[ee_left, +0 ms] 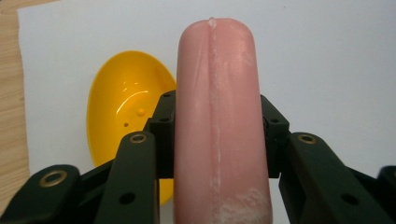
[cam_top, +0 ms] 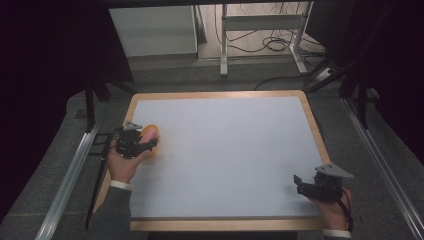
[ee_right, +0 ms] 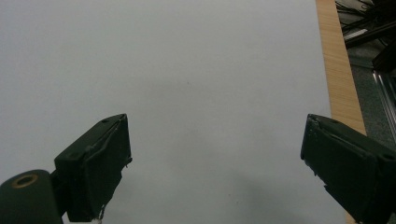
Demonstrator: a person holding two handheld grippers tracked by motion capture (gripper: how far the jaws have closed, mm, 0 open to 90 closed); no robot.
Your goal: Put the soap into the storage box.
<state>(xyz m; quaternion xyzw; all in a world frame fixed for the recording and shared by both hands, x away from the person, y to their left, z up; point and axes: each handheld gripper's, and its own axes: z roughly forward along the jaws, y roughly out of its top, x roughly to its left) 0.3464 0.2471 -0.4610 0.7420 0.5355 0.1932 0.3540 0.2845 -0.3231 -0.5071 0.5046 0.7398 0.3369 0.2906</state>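
Note:
My left gripper (cam_top: 146,145) is shut on a pink sausage (ee_left: 217,121), which stands up between the black jaws in the left gripper view and shows small in the high view as the sausage (cam_top: 149,144). Just behind it a yellow oval bowl (ee_left: 122,102) lies on the white board, open side up; from above the bowl (cam_top: 149,132) sits near the board's left edge. My right gripper (cam_top: 299,184) rests at the board's near right corner, and its gripper (ee_right: 215,163) stands open with nothing between the jaws.
A white board with a wooden rim (cam_top: 220,94) covers the table. Metal rails (cam_top: 70,175) run along both sides. A desk frame and cables (cam_top: 272,42) stand on the floor beyond the far edge.

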